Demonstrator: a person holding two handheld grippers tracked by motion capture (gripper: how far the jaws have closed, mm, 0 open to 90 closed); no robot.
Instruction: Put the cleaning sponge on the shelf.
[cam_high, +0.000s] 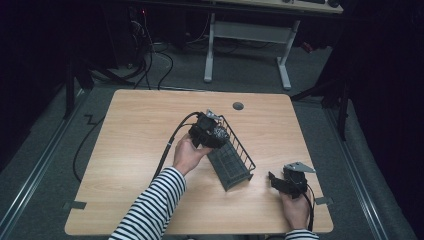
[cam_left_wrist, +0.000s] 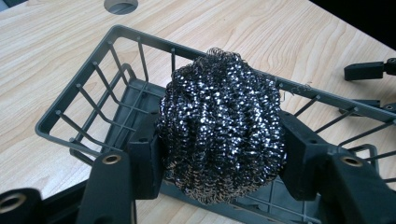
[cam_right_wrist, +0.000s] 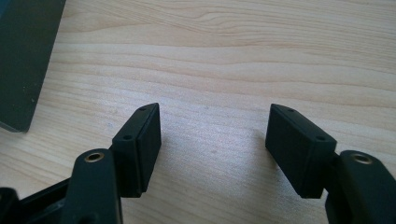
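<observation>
Left gripper view: the left gripper (cam_left_wrist: 219, 154) clamps a steel-wool scourer (cam_left_wrist: 222, 126) (both pads pressed into its sides) over the grey wire basket (cam_left_wrist: 70, 100). The right gripper (cam_right_wrist: 212, 147), jaws apart, holds nothing above the wooden table (cam_right_wrist: 233, 56).

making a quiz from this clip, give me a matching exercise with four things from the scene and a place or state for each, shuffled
Things:
1. steel scourer
2. wire basket
3. right gripper
4. round hole in the table

Places or states:
A. jaws apart over bare wood, nothing between them
B. grey, standing mid-table
C. near the table's far edge
D. clamped between the left gripper's pads, over the basket

Pairs: 1-D, 2-B, 3-A, 4-C
</observation>
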